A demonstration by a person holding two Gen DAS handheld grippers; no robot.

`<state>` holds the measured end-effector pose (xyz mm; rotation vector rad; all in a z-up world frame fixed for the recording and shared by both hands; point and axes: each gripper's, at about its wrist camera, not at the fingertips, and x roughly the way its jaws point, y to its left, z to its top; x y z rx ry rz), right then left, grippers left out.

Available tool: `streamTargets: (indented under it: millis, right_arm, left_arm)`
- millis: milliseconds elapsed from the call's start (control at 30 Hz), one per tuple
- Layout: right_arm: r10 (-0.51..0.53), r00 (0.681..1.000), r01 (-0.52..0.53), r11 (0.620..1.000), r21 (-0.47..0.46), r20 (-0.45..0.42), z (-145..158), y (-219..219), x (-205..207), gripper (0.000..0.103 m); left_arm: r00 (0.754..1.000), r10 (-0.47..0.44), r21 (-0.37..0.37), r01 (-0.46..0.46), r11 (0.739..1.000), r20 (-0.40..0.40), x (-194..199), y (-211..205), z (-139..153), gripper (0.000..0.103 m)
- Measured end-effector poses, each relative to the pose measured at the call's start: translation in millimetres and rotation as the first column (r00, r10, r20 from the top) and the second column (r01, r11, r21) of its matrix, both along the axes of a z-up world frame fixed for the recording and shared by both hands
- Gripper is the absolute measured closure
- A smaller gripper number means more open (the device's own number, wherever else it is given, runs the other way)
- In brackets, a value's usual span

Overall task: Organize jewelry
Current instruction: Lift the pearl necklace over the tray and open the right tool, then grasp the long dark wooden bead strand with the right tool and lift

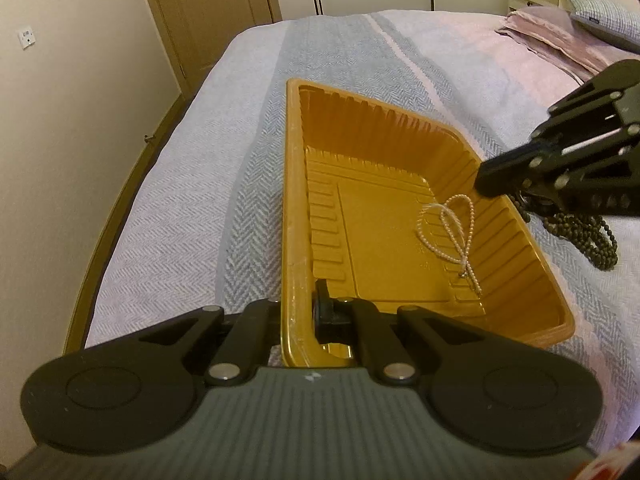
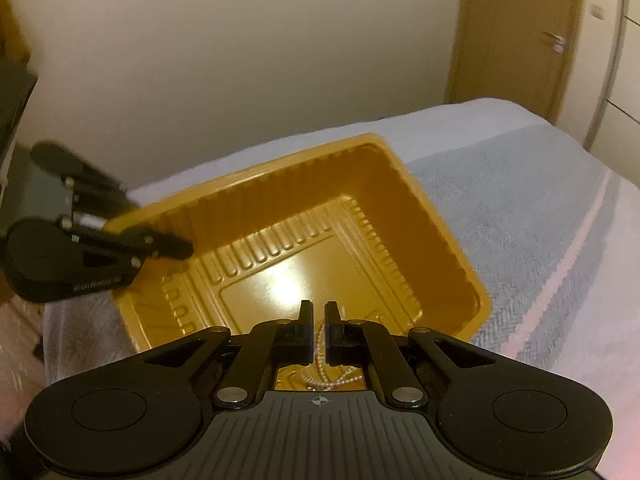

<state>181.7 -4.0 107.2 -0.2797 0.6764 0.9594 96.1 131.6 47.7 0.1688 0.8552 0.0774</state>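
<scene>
The left gripper point(image 1: 306, 312) is clamped on the rim of the gold plastic tray point(image 1: 294, 200), steadying it on the herringbone bedspread point(image 1: 180, 200). The right gripper point(image 2: 319, 320) hovers above the tray's other end with its jaws drawn together and nothing between them; a pearl strand point(image 1: 452, 232) lies inside, directly beneath. Dark beads point(image 1: 592, 240) sit outside the tray, seemingly next to be lifted in. Lettering on the left gripper's arm is too blurred to read.

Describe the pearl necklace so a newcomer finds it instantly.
On the bed sits a gold plastic tray. Inside, near its right wall, lies the pearl necklace: pale, tiny-beaded and looped, unlike the dark bead strands lying outside the tray.
</scene>
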Motion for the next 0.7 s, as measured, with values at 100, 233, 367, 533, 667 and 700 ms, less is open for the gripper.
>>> streamTargets:
  millis: [100,233,367,533,667,700]
  right_arm:
    - [-0.078,0.997,0.079,0.994,0.076,-0.024,3.5,-26.9,-1.6,0.099]
    - [-0.219,0.973,0.229,0.962,0.15,-0.077,-7.2,-82.2,-4.8,0.06]
    - [-0.4,0.91,0.413,0.897,0.155,-0.108,-31.7,-149.4,-14.6,0.042]
    - [-0.565,0.817,0.573,0.818,0.053,-0.119,-71.9,-207.8,-31.1,0.042]
    - [-0.554,0.823,0.559,0.829,0.002,-0.126,-102.1,-216.6,-48.2,0.052]
    - [-0.547,0.828,0.55,0.835,-0.011,-0.123,-106.7,-214.8,-50.4,0.057]
  left_arm:
    - [1.0,0.001,0.001,-0.001,1.0,0.003,-0.9,0.2,-0.5,0.1]
    - [1.0,0.0,-0.001,0.0,1.0,0.002,-0.9,0.9,-0.7,0.1]
    - [1.0,-0.006,0.003,0.006,1.0,0.002,-0.9,1.6,-1.3,0.1]
    - [1.0,-0.01,0.008,0.01,1.0,0.007,-1.4,0.7,-1.9,0.1]
    - [1.0,-0.013,0.008,0.013,1.0,0.009,-1.4,0.8,-2.1,0.1]
    - [1.0,-0.013,0.007,0.013,1.0,0.009,-1.5,0.9,-2.2,0.1]
